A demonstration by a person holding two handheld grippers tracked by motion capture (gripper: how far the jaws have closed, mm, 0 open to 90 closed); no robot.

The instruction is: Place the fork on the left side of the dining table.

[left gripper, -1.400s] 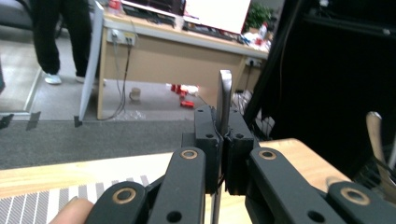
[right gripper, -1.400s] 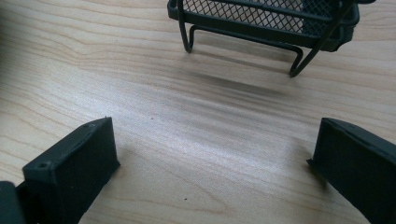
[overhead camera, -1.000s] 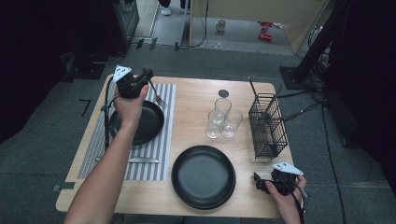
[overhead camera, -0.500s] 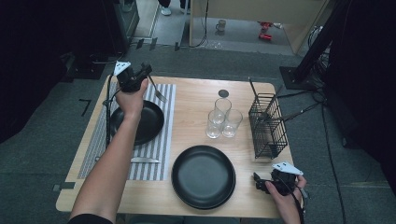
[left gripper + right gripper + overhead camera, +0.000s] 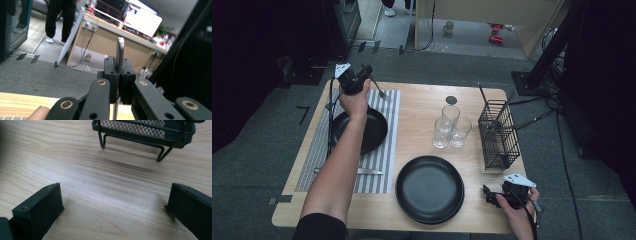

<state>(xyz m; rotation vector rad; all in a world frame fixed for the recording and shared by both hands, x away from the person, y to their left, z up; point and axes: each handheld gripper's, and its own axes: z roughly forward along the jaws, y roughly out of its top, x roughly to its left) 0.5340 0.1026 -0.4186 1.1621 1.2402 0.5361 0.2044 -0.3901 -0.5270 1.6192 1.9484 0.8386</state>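
My left gripper (image 5: 362,75) hovers over the far left corner of the table, above the striped mat (image 5: 384,165). It is shut on a thin metal utensil that looks like a fork (image 5: 379,93), which slants down to the right from the jaws. In the left gripper view the metal handle (image 5: 120,50) stands up between the closed jaws of my left gripper (image 5: 119,68). My right gripper (image 5: 488,196) rests near the table's front right corner, open, with only bare wood between its fingers (image 5: 40,205).
A black bowl (image 5: 364,132) and a knife (image 5: 362,171) lie on the mat. A black plate (image 5: 429,188) sits front centre, three glasses (image 5: 450,128) mid-table, a wire basket (image 5: 498,135) at the right, its foot (image 5: 103,141) ahead of my right gripper. A small dark disc (image 5: 451,100) lies farther back.
My left hand has carried the fork a little farther toward the table's far edge. The right hand and gripper have stayed put.
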